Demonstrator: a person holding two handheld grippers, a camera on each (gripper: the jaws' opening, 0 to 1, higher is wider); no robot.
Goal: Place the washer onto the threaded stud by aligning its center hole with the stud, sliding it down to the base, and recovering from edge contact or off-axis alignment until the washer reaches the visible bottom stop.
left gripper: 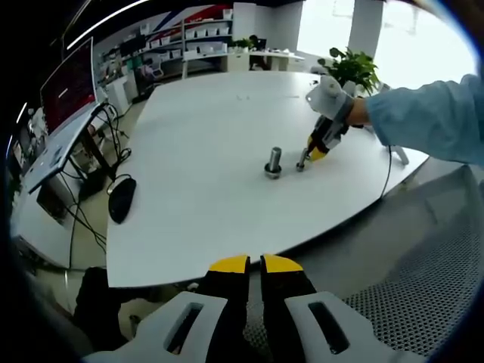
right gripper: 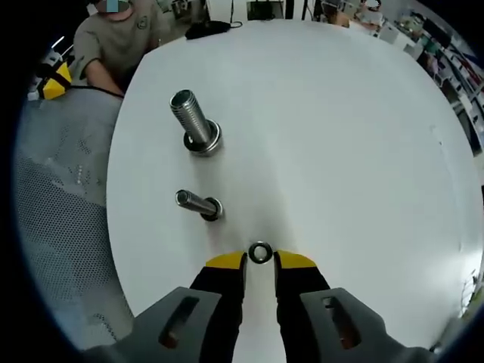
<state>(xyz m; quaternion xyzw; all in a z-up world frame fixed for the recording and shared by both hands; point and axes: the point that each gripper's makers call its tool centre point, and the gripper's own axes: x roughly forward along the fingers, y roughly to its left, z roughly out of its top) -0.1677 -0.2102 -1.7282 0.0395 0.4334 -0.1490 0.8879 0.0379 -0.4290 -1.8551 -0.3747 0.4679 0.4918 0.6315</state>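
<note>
The washer (right gripper: 259,252) lies flat on the white bench (right gripper: 340,136), directly ahead of the right hand-held gripper (right gripper: 260,261) and sitting in the gap at its yellow fingertips (right gripper: 227,262). The jaws stand slightly apart with the ring between the tips; whether the pads actually touch its rim I cannot tell, so I would call this gripper parted around the washer, not yet clamped on it.

Beyond the washer, further along the gripper's line and a little to the left in the right gripper view, stands the smaller threaded stud (right gripper: 199,204), rising from its flanged base. Past that, well apart, is a larger threaded stud (right gripper: 195,122) with a washer already seated at its foot. In the fisheye both studs appear to lean; in the left gripper view they look upright on the bench, so their long axes are most likely vertical.

The left hand-held gripper (left gripper: 254,266) hangs off the bench edge, well apart from the parts, its jaws closed together on nothing. The right one is clearly nearer to the task's things.

The coming move seems to turn on this: the washer lies flat, its hole facing up, and the smaller stud lies straight ahead, so the ring must be pinched by its edge, lifted and carried forward over the stud tip.
</note>
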